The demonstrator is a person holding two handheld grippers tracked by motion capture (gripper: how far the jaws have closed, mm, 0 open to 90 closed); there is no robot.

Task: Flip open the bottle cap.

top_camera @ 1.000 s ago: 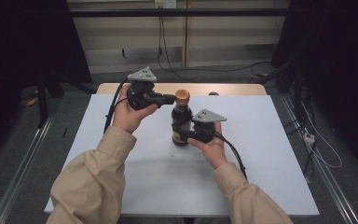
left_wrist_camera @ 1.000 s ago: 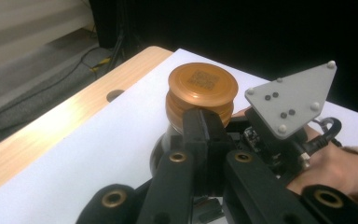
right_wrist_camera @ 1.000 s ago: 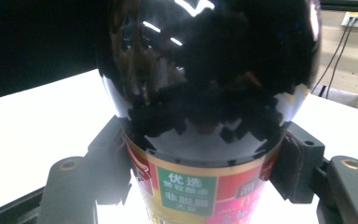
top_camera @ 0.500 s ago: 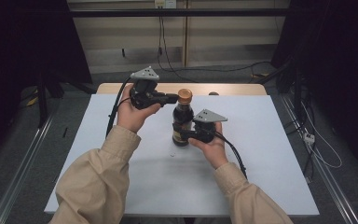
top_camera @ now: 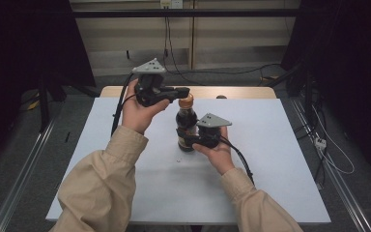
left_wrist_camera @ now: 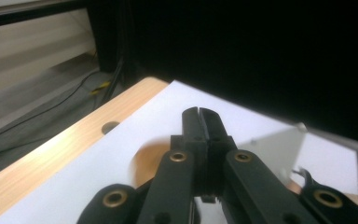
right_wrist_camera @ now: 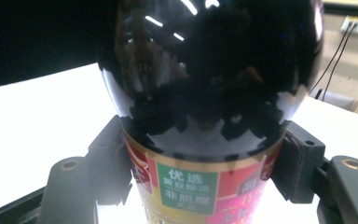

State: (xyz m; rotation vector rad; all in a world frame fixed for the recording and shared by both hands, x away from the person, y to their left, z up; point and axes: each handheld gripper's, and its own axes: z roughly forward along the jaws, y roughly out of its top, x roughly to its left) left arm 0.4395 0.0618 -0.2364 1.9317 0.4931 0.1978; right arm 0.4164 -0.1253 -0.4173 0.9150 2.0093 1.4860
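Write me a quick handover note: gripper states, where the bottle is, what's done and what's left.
Right gripper: shut on the dark sauce bottle, clamping its labelled body; bottle upright on the white table.
Left gripper: jaws shut, empty, held in the air just above the orange-brown cap.
Done: bottle steadied.
Left: the cap is still on; probably open the left jaws, grip the cap and twist it off.

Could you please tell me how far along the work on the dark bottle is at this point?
Done: the right tool clamps the dark bottle upright on the table. In hand: the left tool, jaws shut, hovers just above the orange cap. Left: the cap is on and not yet gripped.
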